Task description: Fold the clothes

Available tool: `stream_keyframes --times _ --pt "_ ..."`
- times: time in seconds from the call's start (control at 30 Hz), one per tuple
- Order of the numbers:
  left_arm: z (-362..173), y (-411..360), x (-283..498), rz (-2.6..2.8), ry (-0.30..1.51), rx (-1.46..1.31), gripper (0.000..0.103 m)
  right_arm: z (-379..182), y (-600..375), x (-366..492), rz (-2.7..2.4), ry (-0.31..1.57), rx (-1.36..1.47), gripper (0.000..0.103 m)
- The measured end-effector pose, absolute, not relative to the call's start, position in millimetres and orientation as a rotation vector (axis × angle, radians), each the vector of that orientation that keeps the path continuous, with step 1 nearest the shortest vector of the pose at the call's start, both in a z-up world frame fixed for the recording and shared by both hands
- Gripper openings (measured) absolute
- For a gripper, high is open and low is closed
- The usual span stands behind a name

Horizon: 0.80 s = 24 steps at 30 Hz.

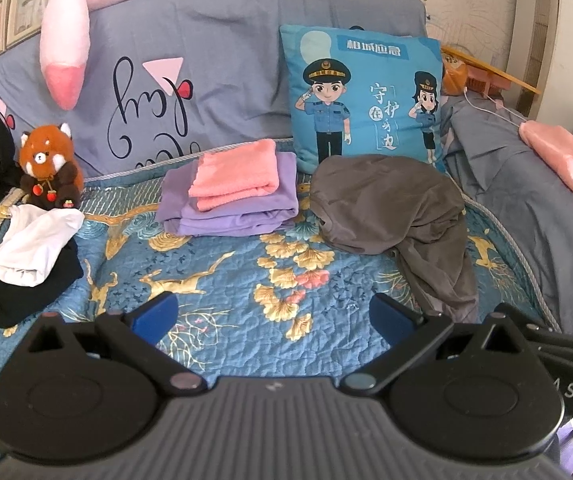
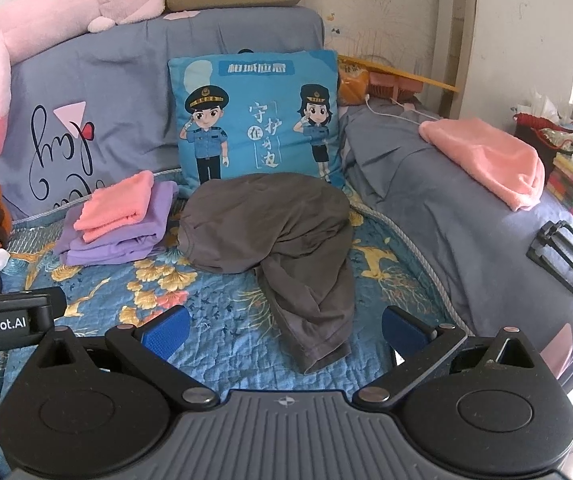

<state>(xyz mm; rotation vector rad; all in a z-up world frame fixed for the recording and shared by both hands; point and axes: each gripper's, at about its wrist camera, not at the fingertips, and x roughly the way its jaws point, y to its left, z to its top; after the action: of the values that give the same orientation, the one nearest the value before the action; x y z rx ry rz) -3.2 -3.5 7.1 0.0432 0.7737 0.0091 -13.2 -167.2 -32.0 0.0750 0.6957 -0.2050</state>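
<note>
Grey garment [image 2: 282, 240]: soft, crumpled jersey heap, one limp leg trailing toward me, ending between my right gripper [image 2: 286, 326] jaws, untouched | left gripper [image 1: 274, 314]: jaws spread wide over quilted blue bedspread [image 1: 222, 280], garment ahead-right | right jaws equally apart, empty | folded lilac stack [image 1: 230, 204] topped by fluffy pink towel [image 1: 238, 174], ahead of left jaws.

A blue quilt [image 1: 222, 344] with golden deer covers the bed. On it lie a crumpled grey garment [image 2: 270, 220], a folded purple and pink pile [image 1: 230, 196], white and black clothes [image 1: 26, 256] and a toy animal [image 1: 48, 168].
</note>
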Motion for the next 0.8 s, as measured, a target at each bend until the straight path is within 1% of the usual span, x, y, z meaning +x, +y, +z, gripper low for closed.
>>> stream_keyframes --times 0.8 --pt "7.6 -1.0 -3.9 0.016 0.781 0.039 0.103 -32.2 -165.5 -14.7 -0.21 0.699 0.069 0.103"
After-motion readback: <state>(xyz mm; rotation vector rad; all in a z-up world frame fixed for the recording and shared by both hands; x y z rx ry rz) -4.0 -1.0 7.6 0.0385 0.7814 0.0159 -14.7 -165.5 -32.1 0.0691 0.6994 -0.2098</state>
